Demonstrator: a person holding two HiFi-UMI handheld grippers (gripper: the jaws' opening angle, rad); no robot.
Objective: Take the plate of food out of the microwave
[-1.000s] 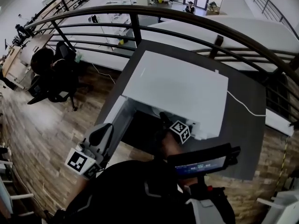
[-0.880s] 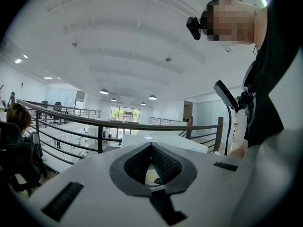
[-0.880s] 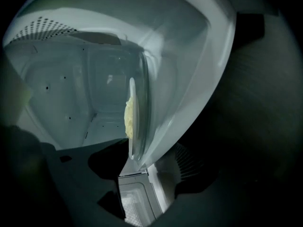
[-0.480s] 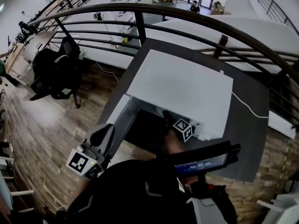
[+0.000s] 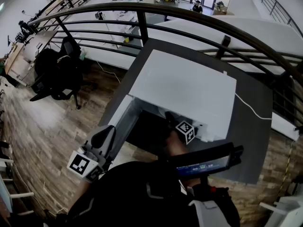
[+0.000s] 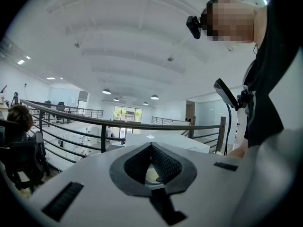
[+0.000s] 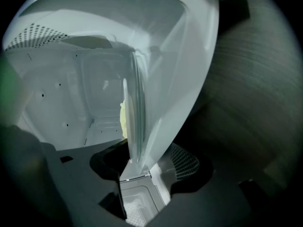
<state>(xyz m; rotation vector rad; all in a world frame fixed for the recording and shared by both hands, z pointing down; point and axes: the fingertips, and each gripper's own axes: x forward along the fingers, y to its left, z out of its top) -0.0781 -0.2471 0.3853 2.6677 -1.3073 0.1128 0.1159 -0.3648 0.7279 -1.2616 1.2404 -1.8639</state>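
A white microwave (image 5: 184, 86) stands on a dark table (image 5: 246, 126), its door (image 5: 122, 119) swung open to the left. My right gripper (image 5: 168, 118) reaches into the cavity, so its tips are hidden in the head view. In the right gripper view the plate (image 7: 134, 126) shows edge-on, with yellowish food (image 7: 122, 119) on it. Its rim lies between the jaws of the right gripper (image 7: 142, 167), which are closing; the pads do not visibly press on it. My left gripper (image 5: 104, 137) hangs low at the left, away from the microwave. It points upward (image 6: 151, 148) with its tips together and holds nothing.
A curved dark railing (image 5: 142, 20) runs behind the table, with a lower floor of desks and chairs (image 5: 57, 74) beyond it. A white cable (image 5: 248, 109) trails from the microwave across the table. A phone-like device (image 5: 206, 163) sits at the person's chest.
The head view has shifted slightly. Both grippers keep their places, the right one still inside the microwave.
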